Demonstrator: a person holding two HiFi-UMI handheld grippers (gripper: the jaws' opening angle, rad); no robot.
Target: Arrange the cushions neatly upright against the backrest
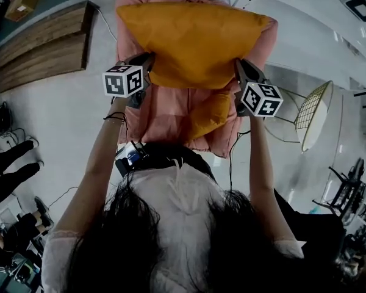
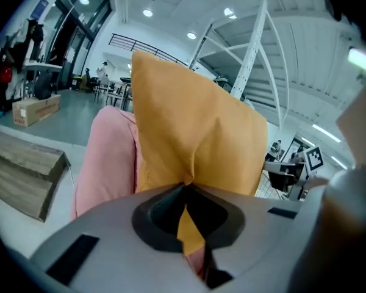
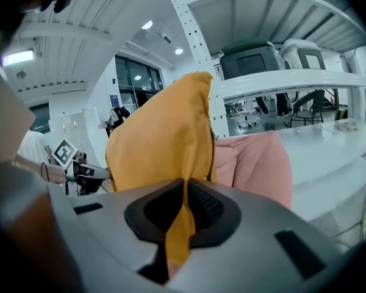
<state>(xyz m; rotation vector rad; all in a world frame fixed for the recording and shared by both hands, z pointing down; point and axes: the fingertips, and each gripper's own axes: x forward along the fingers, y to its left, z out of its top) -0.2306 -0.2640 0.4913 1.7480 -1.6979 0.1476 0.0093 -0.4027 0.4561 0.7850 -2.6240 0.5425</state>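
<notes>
Left claw (image 1: 147, 61) and right claw (image 1: 239, 67) each pinch a corner of one cushion (image 1: 195, 38) above the sofa (image 1: 161, 112), so neither it nor the second cushion (image 1: 210, 118) on the sofa seat stands placed yet.

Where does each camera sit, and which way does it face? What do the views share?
Head view: on the person's head, facing steeply down at the orange cushion and the pink sofa; hair, forearms, left gripper, right gripper show.
Left gripper view: on that gripper, along its jaws, shut on the cushion's edge; its grey body shows.
Right gripper view: the same, at the cushion's other edge.
Shared: all three show cushion and sofa.
</notes>
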